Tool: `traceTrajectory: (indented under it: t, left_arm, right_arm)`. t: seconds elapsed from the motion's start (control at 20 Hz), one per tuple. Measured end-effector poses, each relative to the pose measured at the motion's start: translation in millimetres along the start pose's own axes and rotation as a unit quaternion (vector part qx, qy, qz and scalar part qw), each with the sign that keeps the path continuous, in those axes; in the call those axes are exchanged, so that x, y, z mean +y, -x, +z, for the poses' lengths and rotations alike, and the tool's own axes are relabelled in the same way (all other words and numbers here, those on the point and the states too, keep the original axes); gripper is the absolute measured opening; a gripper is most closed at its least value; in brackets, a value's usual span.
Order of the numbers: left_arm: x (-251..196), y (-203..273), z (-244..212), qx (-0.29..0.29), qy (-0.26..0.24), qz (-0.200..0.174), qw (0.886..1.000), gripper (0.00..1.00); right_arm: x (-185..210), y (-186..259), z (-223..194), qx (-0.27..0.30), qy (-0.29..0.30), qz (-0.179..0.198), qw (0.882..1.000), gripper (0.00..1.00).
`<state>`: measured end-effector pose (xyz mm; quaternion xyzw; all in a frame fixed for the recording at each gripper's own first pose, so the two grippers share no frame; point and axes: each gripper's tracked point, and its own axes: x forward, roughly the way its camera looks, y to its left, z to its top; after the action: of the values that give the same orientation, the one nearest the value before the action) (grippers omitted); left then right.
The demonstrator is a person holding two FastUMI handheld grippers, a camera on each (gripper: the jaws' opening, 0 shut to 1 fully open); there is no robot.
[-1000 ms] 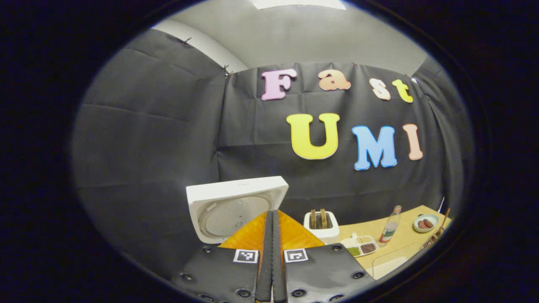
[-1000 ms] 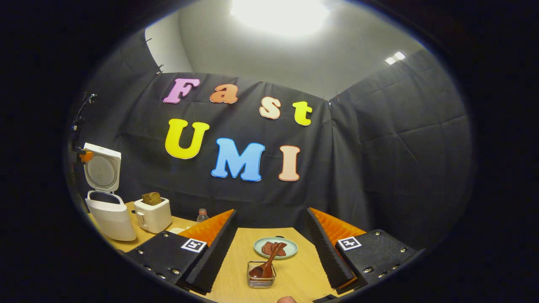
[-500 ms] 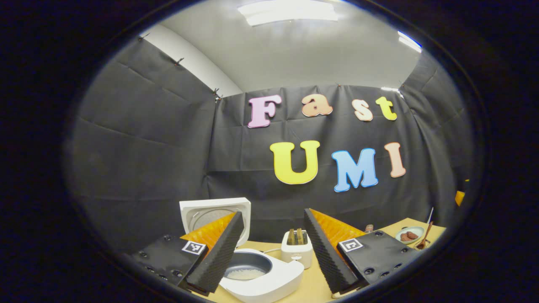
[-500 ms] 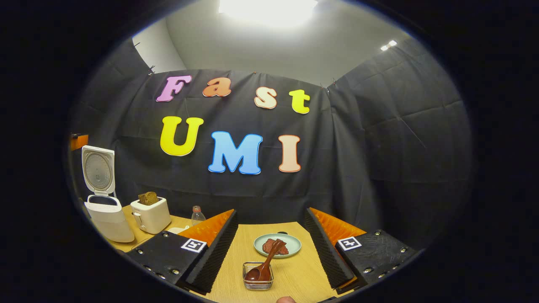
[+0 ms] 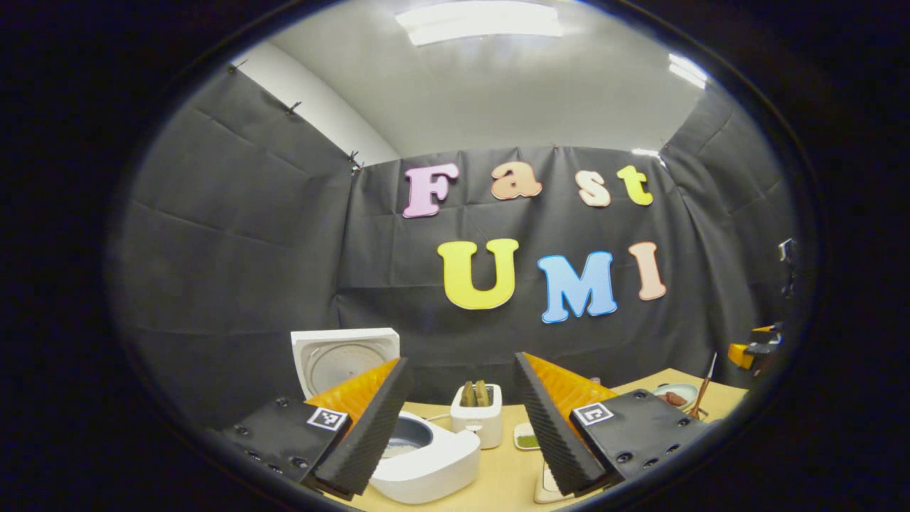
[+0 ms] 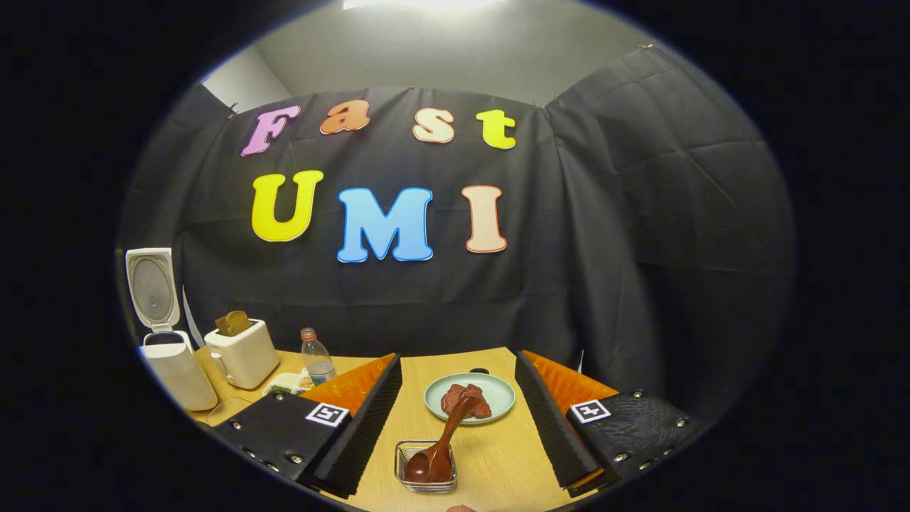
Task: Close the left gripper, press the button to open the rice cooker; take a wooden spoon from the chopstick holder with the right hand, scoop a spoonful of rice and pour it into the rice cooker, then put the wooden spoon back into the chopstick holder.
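So the wooden spoon [image 6: 439,446] is sitting bowl-down in the little wire chopstick holder [image 6: 425,475], near the front edge of the desk [image 6: 498,462]. Its handle leans up and away toward the plate [image 6: 470,398] behind it, so the long axis runs pretty much straight ahead along the right claw [image 6: 458,427], tilted a bit to the right. That's the relation that matters, I'd say: the holder sits dead centre between the 2 fingers, low and just ahead, and the fingers are spread wide with nothing in them. My guess is the grab wants to come down on the handle partway up, above the holder's rim.

The right claw is clearly the nearer one. The left claw [image 5: 462,427] is also wide apart and empty, over by the rice cooker [image 5: 426,462], whose lid [image 5: 345,355] is already up, near the left end of the desk, with the toaster [image 5: 478,419] just beside it.
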<state>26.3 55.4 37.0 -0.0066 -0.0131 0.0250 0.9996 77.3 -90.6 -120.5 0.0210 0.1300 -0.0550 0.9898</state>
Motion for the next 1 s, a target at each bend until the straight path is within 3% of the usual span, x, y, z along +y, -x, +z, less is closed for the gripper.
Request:
traceTrajectory:
  t: [0.15,0.2,0.25,0.65,0.8,0.9,1.0]
  left_arm:
    - [-3.6,9.7,-1.7,0.006,-0.007,-0.001,1.000,0.99]
    - [-4.4,13.0,-1.8,0.008,-0.007,-0.002,1.000,0.94]
    - [-3.7,14.9,-1.0,0.008,-0.008,0.000,1.000,0.99]
    - [-6.4,32.2,0.0,0.015,-0.031,0.011,0.999,0.99]
    - [-7.2,39.8,-4.4,0.023,-0.043,0.015,0.999,0.99]
    - [-9.2,46.8,-7.0,0.029,-0.048,0.019,0.998,0.99]
    - [-11.2,51.3,-9.0,0.032,-0.051,0.019,0.998,0.98]
  right_arm:
    - [-2.8,-19.9,-21.7,0.031,-0.008,0.007,0.999,0.97]
    - [-2.0,-26.8,-31.7,0.049,-0.018,0.011,0.999,0.97]
    - [0.5,-34.9,-42.7,0.070,-0.031,0.017,0.997,0.98]
    - [-5.6,-66.5,-111.8,0.168,-0.048,0.021,0.984,0.97]
    - [4.1,-68.9,-134.2,0.206,-0.058,0.040,0.976,0.94]
    - [10.7,-69.2,-140.2,0.220,-0.063,0.052,0.972,0.81]
    - [19.1,-69.4,-148.1,0.234,-0.067,0.063,0.968,0.81]
